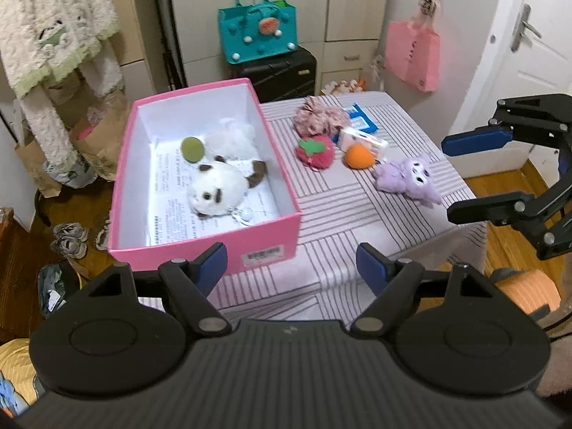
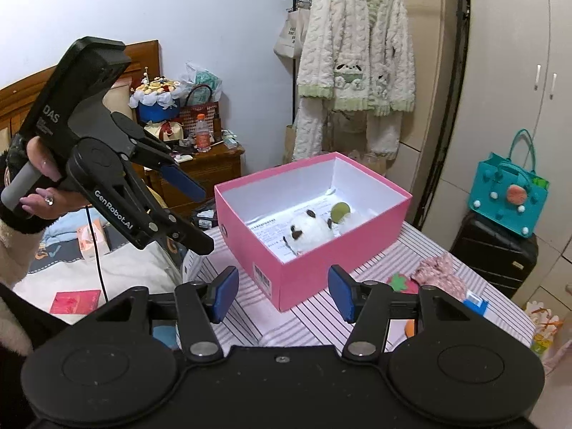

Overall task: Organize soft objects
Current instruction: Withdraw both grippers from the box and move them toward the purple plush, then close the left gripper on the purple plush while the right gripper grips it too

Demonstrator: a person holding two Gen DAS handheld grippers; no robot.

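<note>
**Soft toys sorted between a pink box and a striped cloth**

Where the view begins, nearest the cameras, the left gripper (image 1: pixel 292 264) is held with its blue-padded jaws spread and nothing between them, above a table (image 1: pixel 339 250) draped in pale cloth printed with thin dark stripes. The right gripper (image 2: pixel 283 293) is likewise parted and empty, its black hinged arms matte and angular. Just beyond, a rectangular pink cardboard box (image 1: pixel 171 246) with white inner walls is set on the near left of the table. A round, fluffy white plush with brown ears (image 1: pixel 218 187) is seen lying inside on printed paper, beside a smooth green ball (image 1: pixel 193 149). To the right of the box, on the cloth, a fuzzy purple plush (image 1: pixel 407 180), a smooth orange ball (image 1: pixel 359 156), a red strawberry plush (image 1: pixel 316 151) with a green felt leaf and a shaggy pink puff (image 1: pixel 320 116) are spread. Farther off, a teal felt handbag (image 1: pixel 257 32) is perched on a black ribbed suitcase (image 1: pixel 282 77).
</note>
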